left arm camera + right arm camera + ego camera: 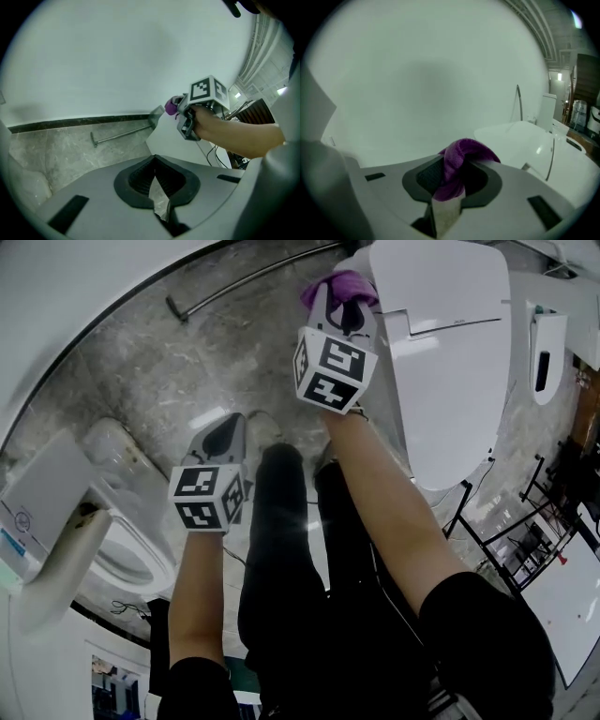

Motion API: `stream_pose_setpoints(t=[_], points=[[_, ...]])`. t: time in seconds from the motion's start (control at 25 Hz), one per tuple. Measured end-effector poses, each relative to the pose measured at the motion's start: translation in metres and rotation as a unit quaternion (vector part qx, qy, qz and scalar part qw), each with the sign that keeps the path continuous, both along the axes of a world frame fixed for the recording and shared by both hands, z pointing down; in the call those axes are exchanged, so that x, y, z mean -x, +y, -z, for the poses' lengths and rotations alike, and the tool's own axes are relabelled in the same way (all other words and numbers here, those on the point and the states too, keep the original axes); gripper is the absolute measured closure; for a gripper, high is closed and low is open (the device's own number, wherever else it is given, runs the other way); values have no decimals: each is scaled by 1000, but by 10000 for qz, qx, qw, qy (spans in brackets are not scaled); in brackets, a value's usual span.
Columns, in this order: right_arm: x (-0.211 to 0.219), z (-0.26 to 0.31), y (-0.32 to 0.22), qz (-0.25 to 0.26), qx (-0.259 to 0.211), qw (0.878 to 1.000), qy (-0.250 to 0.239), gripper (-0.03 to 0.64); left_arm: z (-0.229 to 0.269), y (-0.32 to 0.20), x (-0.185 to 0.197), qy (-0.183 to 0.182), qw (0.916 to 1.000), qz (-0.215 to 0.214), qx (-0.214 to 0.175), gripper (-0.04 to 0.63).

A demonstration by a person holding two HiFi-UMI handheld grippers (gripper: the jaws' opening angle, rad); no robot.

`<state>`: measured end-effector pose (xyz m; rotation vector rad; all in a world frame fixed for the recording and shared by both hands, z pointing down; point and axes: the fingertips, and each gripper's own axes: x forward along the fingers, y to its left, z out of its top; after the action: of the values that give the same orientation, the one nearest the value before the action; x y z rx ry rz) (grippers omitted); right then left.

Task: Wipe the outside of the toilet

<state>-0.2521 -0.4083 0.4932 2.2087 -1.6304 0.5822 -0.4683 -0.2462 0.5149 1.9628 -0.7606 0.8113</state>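
Marble floor (159,362) is seen below, a cloth (342,285) is gripped in the right tongs (339,304) at a corner of the toilet (441,343), and the left tongs (228,432) are held closed and empty.

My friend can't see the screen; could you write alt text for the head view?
Seen from above, the person's right gripper holds a purple cloth at the edge of a closed white toilet. The left gripper, empty, hangs over the grey marble floor.
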Motion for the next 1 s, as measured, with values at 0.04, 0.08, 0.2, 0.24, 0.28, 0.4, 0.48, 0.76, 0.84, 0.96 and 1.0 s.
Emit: stream_pose_setpoints(t=[0.04,0.08,0.2,0.24,0.28,0.4,0.48,0.76,0.84,0.96,1.0], points=[[-1,18,3,11,-83,10000,-1,534,12,-5,-2,13,10000,55,-69,588],[-3,37,7,41,-166,9999,4,534,25,-10,-5,14,9998,108,-143,588],[-10,91,24,178,-360,9992,54,534,70,-20,-14,29,9991,225,-357,588],[-15,108,32,226,-416,9988,96,534,85,-22,-19,51,9987,261,-441,588],[-21,125,40,261,-471,9985,125,534,101,-24,-24,72,9981,289,-540,588],[-44,174,64,257,-656,9975,-88,534,146,-30,-43,60,9948,218,-995,588],[-58,208,79,225,-858,9956,-312,534,178,-35,-54,34,9905,179,-1360,588],[-115,322,163,277,-1097,9928,-396,532,297,3,-124,344,9833,314,-1758,588],[-137,354,193,296,-1205,9914,-428,534,336,21,-152,468,9795,313,-1937,588],[-171,401,246,407,-1402,9888,-325,534,388,58,-194,577,9742,257,-2168,588],[-183,417,264,434,-1459,9879,-306,534,403,73,-208,572,9727,240,-2237,588]])
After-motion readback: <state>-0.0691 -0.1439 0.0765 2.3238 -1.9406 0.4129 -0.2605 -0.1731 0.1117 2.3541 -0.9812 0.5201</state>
